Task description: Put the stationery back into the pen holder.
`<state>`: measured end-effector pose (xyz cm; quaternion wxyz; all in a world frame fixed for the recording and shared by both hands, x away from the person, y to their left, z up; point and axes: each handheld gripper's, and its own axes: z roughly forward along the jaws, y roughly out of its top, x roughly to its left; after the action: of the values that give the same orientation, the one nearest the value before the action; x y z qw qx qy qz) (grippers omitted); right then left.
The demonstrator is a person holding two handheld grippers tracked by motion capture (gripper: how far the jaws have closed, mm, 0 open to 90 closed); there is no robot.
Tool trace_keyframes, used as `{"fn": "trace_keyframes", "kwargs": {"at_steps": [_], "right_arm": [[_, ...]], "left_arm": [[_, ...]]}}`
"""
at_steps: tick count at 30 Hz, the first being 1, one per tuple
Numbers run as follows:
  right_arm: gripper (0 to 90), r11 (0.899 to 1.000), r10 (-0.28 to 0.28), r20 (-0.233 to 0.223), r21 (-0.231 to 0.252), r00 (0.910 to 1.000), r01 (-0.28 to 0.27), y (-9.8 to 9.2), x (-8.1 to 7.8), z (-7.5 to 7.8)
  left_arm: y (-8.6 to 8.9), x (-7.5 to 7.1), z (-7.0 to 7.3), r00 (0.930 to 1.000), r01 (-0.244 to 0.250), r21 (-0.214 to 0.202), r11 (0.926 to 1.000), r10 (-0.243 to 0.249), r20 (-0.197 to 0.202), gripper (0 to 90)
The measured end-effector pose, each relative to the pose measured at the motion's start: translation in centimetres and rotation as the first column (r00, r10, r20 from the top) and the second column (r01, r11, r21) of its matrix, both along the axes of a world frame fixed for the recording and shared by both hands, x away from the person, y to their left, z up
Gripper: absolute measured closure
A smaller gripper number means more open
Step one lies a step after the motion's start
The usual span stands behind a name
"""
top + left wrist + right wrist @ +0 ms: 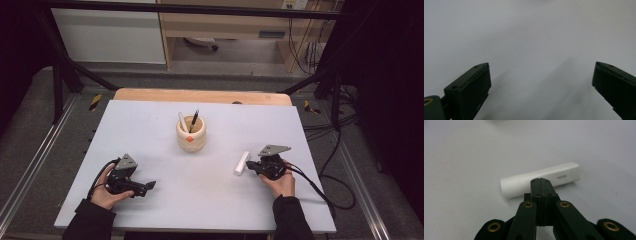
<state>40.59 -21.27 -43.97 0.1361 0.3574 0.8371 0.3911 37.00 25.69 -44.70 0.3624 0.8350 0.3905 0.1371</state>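
A white tube (pixel 242 162) lies on the pale table (pixel 150 130), right of centre. My right gripper (pixel 251 165) sits just to its right, low over the table. In the right gripper view the white tube (pixel 541 181) lies crosswise just beyond my right gripper (pixel 540 180), whose jaws are pressed together with nothing between them. My left gripper (pixel 148 187) rests near the front left, held in a hand. The left gripper view shows my left gripper (pixel 541 75) open wide over bare table.
A round wooden holder (pixel 191 134) with two pens and an orange spot stands at the table's middle back. Cables (pixel 325 190) trail off the right edge. A wooden board (pixel 200 96) borders the far edge.
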Motion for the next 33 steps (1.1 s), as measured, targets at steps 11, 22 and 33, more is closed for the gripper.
{"fn": "trace_keyframes", "kwargs": {"at_steps": [11,22,33], "right_arm": [[90.0,0.999,0.017,0.024,0.041,0.9996,-0.018,1.9,1.1,0.2],[90.0,0.999,0.017,0.024,0.047,0.9996,-0.018,3.0,2.3,-0.2],[82.1,0.998,0.005,0.040,0.067,0.9992,-0.008,2.8,2.0,1.0]], "left_arm": [[0.1,-0.1,0.1,1.0000,-0.001,-0.002,1.0000,0.001,0.005,2.2],[0.1,-0.1,0.1,1.0000,-0.001,-0.004,1.0000,0.001,0.005,2.2],[-0.1,-0.2,0.4,1.0000,-0.002,-0.013,0.9999,0.002,-0.004,2.3]]}}
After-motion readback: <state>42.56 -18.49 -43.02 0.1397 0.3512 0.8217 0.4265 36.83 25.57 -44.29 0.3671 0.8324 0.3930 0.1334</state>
